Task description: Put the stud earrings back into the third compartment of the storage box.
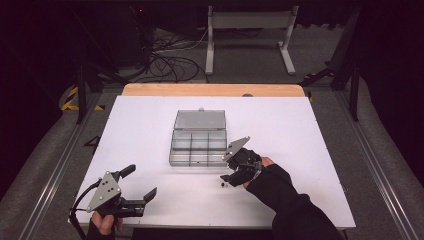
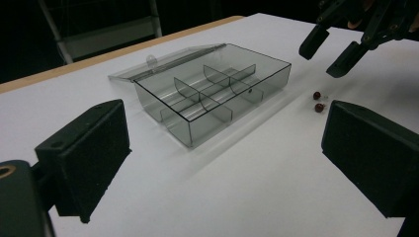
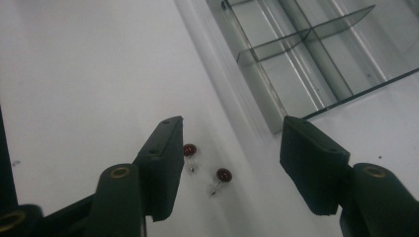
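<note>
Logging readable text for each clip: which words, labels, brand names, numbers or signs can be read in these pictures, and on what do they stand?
None: no readable text anywhere.
Clear plastic box: no label or print.
Two red stud earrings: no marks.
White table: blank.
Tongs of both hands: plain black, no brand to be seen.
Yellow and black hazard stripes on the floor: a pattern, no words.

2 small dark-red stud earrings (image 3: pixel 189 150) (image 3: pixel 223 175) (round beads, thin posts) lie side by side on white table (image 3: pixel 74 74), just beside the clear box's corner, apart.
</note>
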Motion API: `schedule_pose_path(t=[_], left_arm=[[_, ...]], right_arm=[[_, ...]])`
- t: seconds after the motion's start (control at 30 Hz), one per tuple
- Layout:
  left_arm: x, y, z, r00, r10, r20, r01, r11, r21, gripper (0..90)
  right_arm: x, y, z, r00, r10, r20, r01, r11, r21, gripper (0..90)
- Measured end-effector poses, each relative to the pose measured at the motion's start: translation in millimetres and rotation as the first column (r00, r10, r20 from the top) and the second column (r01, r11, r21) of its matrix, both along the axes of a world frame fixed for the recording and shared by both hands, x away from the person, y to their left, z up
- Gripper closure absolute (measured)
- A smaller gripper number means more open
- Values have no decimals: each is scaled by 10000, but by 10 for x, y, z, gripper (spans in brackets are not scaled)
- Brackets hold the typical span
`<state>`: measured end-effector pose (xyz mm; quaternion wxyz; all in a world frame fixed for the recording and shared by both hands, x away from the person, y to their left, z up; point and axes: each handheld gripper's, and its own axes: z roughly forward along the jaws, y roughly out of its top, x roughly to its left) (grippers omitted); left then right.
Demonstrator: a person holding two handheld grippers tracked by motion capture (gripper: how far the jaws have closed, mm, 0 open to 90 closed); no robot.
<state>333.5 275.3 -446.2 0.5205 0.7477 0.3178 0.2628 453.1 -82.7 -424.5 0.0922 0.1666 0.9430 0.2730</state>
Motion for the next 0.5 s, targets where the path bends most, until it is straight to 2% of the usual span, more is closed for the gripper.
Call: schedule_pose_path(t=[0.1, 0.2, 0.37, 0.5], left_arm=[[1, 1, 0, 10000, -14, -14, 14, 10000, -14, 52], [4, 5, 1, 10000, -25, -2, 25, 10000, -21, 52], [6, 7, 0, 10000, -27, -20, 27, 10000, -21, 52], [5, 11, 2, 10000, -22, -42, 22, 10000, -24, 52]], right_arm=[[16, 10, -20, 9999, -2, -155, 0, 9998, -174, 458], [34, 31, -50, 9996, 24, -292, -42, 9981, -617, 498], [68, 70, -106, 9981, -43, -622, -34, 9924, -1232, 531], [94, 88, -157, 9961, -83, -875, -50, 9886, -1505, 555]])
